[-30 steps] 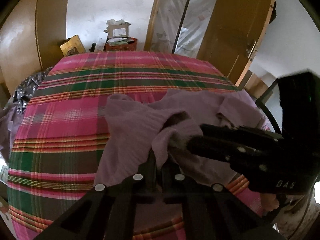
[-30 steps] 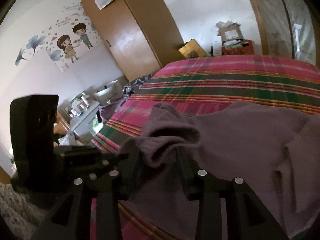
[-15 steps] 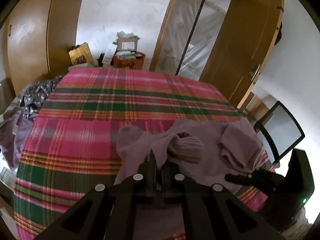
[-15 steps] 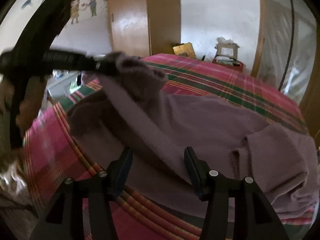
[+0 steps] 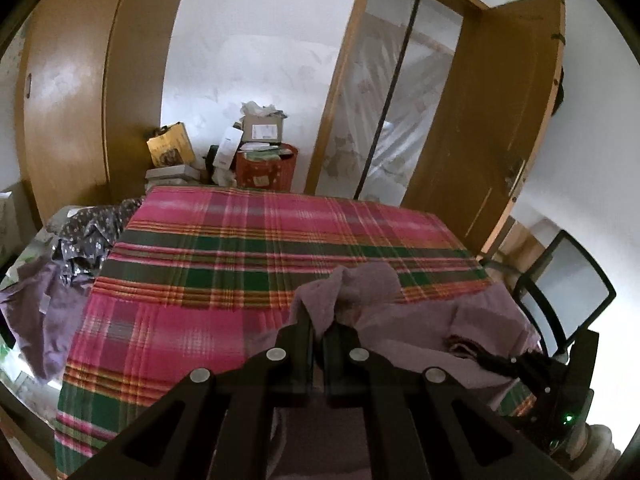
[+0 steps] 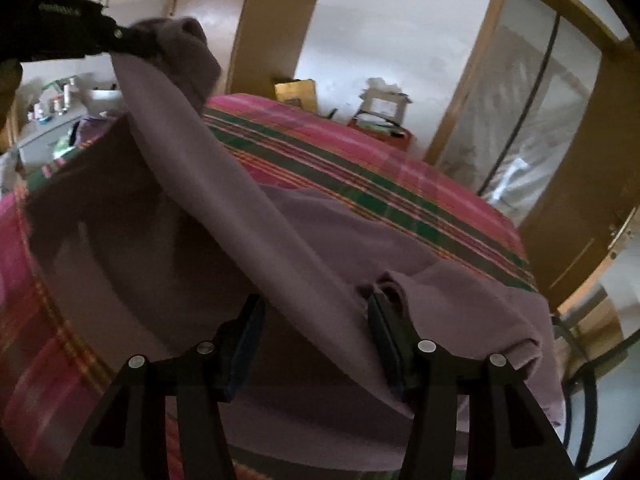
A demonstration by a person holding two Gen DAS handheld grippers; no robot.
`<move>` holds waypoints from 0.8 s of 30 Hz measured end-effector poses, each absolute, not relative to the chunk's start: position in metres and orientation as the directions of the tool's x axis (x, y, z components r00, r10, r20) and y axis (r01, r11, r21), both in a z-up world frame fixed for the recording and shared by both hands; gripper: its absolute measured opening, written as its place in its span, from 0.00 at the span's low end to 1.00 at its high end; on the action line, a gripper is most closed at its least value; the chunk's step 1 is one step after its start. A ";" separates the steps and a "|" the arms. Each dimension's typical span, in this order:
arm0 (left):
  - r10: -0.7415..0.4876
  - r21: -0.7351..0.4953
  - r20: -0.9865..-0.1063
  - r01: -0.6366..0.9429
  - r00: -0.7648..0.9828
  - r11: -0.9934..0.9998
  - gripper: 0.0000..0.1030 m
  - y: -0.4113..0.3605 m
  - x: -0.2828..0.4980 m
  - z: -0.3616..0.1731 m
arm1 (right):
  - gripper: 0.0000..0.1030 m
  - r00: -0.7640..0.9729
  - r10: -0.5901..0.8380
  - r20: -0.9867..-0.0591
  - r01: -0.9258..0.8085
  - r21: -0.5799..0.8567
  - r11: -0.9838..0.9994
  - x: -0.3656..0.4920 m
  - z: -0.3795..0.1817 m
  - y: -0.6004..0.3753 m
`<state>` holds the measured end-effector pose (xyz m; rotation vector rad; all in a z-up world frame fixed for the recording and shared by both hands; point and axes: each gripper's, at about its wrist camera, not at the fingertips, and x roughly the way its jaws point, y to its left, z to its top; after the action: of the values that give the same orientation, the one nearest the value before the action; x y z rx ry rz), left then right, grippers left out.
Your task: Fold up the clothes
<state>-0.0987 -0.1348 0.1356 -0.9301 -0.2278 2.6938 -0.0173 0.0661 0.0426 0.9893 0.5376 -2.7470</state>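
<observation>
One mauve sweater [image 6: 320, 248], soft and limp, drapes from the bed [image 5: 240, 248]; left gripper [image 5: 318, 330] clamps its bunched corner, while right gripper [image 6: 316, 332], jaws closing, straddles the taut hem, the likeliest hold.

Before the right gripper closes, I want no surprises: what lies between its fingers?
Only a taut fold of the mauve sweater crosses the right gripper, whose jaws are closing; right wrist view.

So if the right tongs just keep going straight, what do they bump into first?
Most likely the purple top: a taut fold already runs between the closing right tongs, unpinched. Behind that lies the plaid bed.
</observation>
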 end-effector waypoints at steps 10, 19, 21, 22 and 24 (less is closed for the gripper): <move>0.283 -0.253 -0.553 -0.165 -0.783 -0.953 0.03 -0.155 -0.115 0.141 | 0.40 -0.806 0.121 -0.580 0.120 -0.361 -0.925 -0.046 0.055 0.085; 0.241 -0.300 -0.539 -0.084 -0.807 -0.950 0.03 -0.186 -0.129 0.144 | 0.40 -0.799 0.257 -0.544 0.043 -0.478 -0.877 -0.073 0.052 0.100; 0.237 -0.312 -0.540 -0.070 -0.808 -0.948 0.03 -0.193 -0.131 0.143 | 0.40 -0.781 0.277 -0.560 0.023 -0.469 -0.883 -0.078 0.048 0.111; 0.236 -0.318 -0.541 -0.064 -0.807 -0.946 0.03 -0.196 -0.133 0.142 | 0.40 -0.773 0.284 -0.567 0.015 -0.464 -0.886 -0.080 0.047 0.117; 0.238 -0.321 -0.545 -0.062 -0.804 -0.945 0.03 -0.198 -0.135 0.139 | 0.40 -0.764 0.303 -0.570 -0.003 -0.466 -0.885 -0.082 0.046 0.125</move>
<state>-0.1346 -0.1984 0.1389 -0.9062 -0.4345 2.8073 -0.0817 0.1254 0.0464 1.1074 0.7467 -3.0279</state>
